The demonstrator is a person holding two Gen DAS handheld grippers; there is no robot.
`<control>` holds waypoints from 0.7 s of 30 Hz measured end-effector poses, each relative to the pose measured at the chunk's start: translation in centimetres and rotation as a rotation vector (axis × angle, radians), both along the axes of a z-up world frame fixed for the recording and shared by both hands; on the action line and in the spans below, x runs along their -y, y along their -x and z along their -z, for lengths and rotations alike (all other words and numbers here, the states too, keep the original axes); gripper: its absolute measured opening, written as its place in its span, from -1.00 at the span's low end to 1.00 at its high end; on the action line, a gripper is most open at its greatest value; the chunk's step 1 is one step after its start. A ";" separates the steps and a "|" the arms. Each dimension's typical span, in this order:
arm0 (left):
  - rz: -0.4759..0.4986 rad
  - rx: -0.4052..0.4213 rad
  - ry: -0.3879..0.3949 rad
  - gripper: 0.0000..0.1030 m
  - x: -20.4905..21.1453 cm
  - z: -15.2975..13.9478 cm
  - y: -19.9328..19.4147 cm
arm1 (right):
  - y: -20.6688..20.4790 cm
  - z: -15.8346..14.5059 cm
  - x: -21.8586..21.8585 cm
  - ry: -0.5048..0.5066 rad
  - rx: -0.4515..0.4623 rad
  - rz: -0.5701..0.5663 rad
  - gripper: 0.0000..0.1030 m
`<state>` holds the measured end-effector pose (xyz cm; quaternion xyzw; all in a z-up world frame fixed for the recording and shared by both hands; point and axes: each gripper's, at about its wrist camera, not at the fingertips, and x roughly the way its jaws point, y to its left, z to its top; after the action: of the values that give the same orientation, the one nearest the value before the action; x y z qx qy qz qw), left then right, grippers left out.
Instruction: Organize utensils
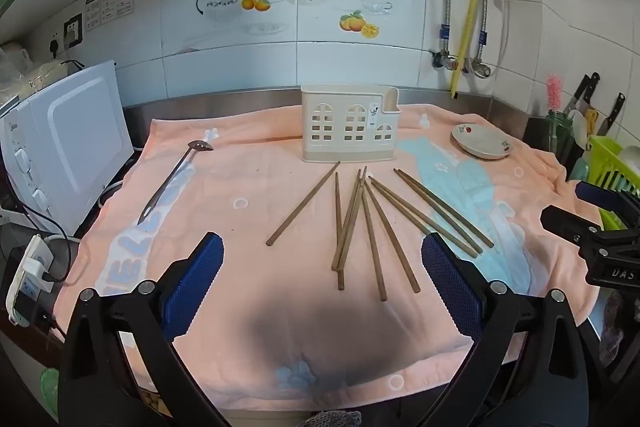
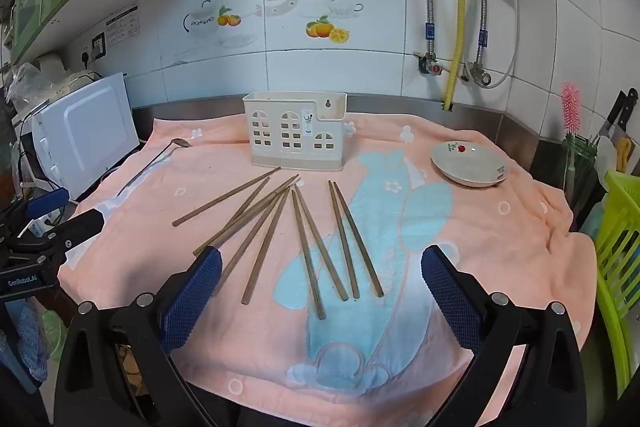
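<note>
Both claws, the left claw (image 1: 322, 279) and right claw (image 2: 322, 287), hovered with jaws wide apart and empty. Just ahead, brown wooden chopsticks (image 2: 304, 239) lay fanned on the peach towel-covered bench (image 2: 500, 239); take one pair, tips aligned, then lift toward the cream perforated plastic utensil holder (image 2: 294, 135) standing beyond.

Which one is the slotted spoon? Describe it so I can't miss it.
Start at the white microwave on the left. On the peach towel beside it lies the slotted spoon, alone, well left of the chopsticks. It is the only metal utensil, long-handled, its bowl pointing toward the wall.
</note>
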<state>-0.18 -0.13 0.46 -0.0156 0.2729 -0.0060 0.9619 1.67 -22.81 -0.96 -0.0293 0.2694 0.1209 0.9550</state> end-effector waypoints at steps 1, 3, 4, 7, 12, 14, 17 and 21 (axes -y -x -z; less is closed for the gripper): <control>0.001 0.000 0.001 0.90 0.0 0.0 -0.1 | 0.0 0.0 0.0 0.007 -0.008 0.001 0.88; 0.001 0.000 -0.001 0.90 -0.1 -0.1 -0.2 | 0.1 -0.1 0.0 0.004 -0.006 0.000 0.88; 0.000 0.011 -0.004 0.90 0.0 0.1 0.4 | 0.1 -0.1 0.0 0.004 -0.005 0.001 0.88; 0.002 0.017 -0.009 0.90 0.4 -0.1 0.6 | 0.1 -0.2 0.0 -0.002 -0.004 0.001 0.88; 0.004 0.022 -0.011 0.90 0.6 -0.3 0.7 | 0.6 -0.8 0.1 0.000 0.005 -0.007 0.88; 0.004 0.025 -0.011 0.90 0.6 -0.3 0.8 | 0.6 -0.9 -0.1 0.001 0.009 -0.008 0.88; 0.003 0.028 -0.013 0.90 0.7 -0.5 0.9 | 0.7 -0.8 -0.1 0.003 0.018 -0.010 0.88; 0.005 0.030 -0.011 0.90 0.6 -0.6 1.0 | 0.9 -0.8 -0.3 0.005 0.024 -0.012 0.88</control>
<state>-1.14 -0.73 1.05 -0.0093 0.2587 -0.0073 0.9659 0.75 -22.52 -0.15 -0.0345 0.2580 0.1256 0.9573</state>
